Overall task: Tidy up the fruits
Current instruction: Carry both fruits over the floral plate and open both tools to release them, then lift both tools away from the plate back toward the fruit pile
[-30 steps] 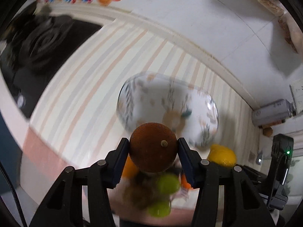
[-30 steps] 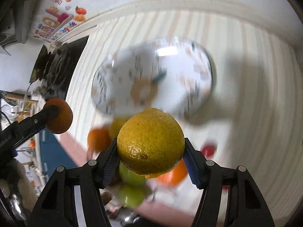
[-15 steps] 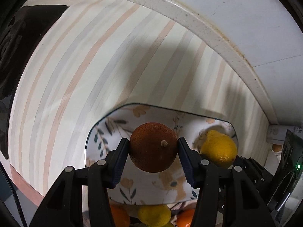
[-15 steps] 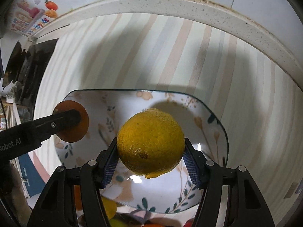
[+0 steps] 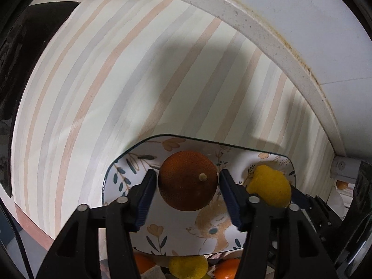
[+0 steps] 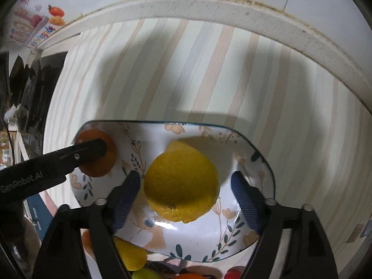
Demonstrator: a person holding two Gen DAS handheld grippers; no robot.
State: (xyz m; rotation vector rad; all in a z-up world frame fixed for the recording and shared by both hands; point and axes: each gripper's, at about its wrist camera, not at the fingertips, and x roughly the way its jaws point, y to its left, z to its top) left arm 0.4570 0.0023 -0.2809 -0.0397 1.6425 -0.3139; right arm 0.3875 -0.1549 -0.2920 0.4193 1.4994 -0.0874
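A floral plate (image 5: pixel 186 244) (image 6: pixel 246 223) lies on the striped counter. In the left wrist view a dark orange (image 5: pixel 187 181) sits over the plate between my left gripper's (image 5: pixel 186 190) jaws, with small gaps at both sides; the gripper looks just open. In the right wrist view a yellow lemon (image 6: pixel 182 181) rests on the plate between my right gripper's (image 6: pixel 186 188) open jaws, which stand clear of it. The lemon also shows in the left wrist view (image 5: pixel 269 189), and the orange shows in the right wrist view (image 6: pixel 100 153) beside the left finger (image 6: pixel 69 160).
Several loose fruits lie just below the plate's near edge: a yellow one (image 5: pixel 188 266), orange ones (image 5: pixel 226 267), a green one (image 6: pixel 144 274). A raised white ledge (image 6: pixel 209 7) runs along the back. A black hob (image 5: pixel 28 46) is at the left.
Both grippers have come down over the plate. The right gripper has opened and let go of the lemon. The left jaws have parted slightly from the orange.
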